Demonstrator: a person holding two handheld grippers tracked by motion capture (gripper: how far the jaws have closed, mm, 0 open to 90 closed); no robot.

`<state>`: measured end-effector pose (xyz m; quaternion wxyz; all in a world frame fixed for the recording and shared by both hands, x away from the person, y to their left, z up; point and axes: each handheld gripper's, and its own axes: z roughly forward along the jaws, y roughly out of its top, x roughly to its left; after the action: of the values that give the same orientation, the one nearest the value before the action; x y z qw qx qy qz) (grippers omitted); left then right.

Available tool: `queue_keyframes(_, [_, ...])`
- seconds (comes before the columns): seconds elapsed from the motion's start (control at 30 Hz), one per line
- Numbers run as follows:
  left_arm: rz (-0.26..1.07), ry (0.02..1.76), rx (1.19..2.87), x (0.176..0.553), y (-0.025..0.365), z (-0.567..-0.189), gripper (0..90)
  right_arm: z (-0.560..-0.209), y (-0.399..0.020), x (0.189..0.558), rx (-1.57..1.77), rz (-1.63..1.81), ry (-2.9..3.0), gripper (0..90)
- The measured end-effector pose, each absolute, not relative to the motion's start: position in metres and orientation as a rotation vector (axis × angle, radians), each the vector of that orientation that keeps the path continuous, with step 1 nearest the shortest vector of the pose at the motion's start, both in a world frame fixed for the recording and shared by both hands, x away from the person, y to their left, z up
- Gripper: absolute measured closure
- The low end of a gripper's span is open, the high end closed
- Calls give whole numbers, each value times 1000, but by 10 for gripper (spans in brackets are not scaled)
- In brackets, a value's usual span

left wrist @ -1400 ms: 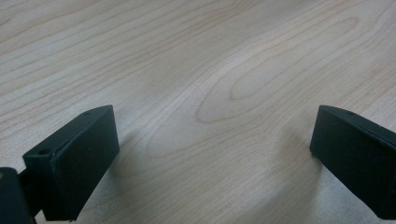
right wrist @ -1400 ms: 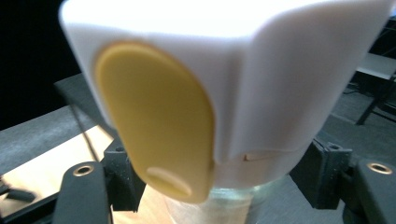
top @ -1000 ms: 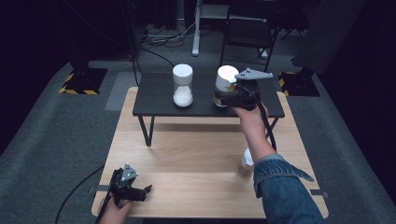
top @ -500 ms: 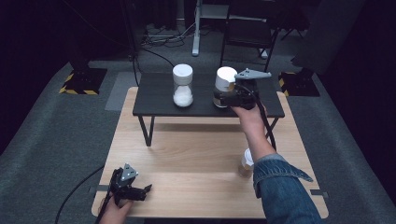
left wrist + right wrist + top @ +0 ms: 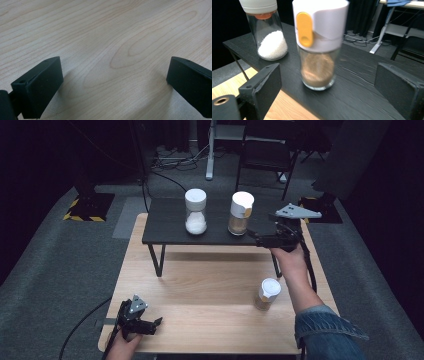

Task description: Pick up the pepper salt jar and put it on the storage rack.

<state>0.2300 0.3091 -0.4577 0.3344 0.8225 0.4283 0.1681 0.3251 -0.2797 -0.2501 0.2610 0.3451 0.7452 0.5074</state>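
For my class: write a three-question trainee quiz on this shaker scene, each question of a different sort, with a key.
1. True or false: the right gripper is clamped on the brown-spice shaker.
2. How many shakers stand on the black shelf?
3. Which is open over bare wood? A) left gripper B) right gripper C) neither

Key
1. False: its jaws have just been opening and stand apart, clear of the shaker.
2. Two: the brown-spice shaker and the white-grain shaker; a third shaker stands on the wooden table.
3. A
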Motion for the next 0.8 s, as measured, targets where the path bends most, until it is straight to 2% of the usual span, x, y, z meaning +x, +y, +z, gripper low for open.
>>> queue_keyframes(0.5, [447,1138,2139,232,306,-458,5,-260,-349,257,937,1391,1940,67])
queue_keyframes(0.8, [451,1152,2132,236,300,-458,5,-281,-387,222,971,1385,1895,64])
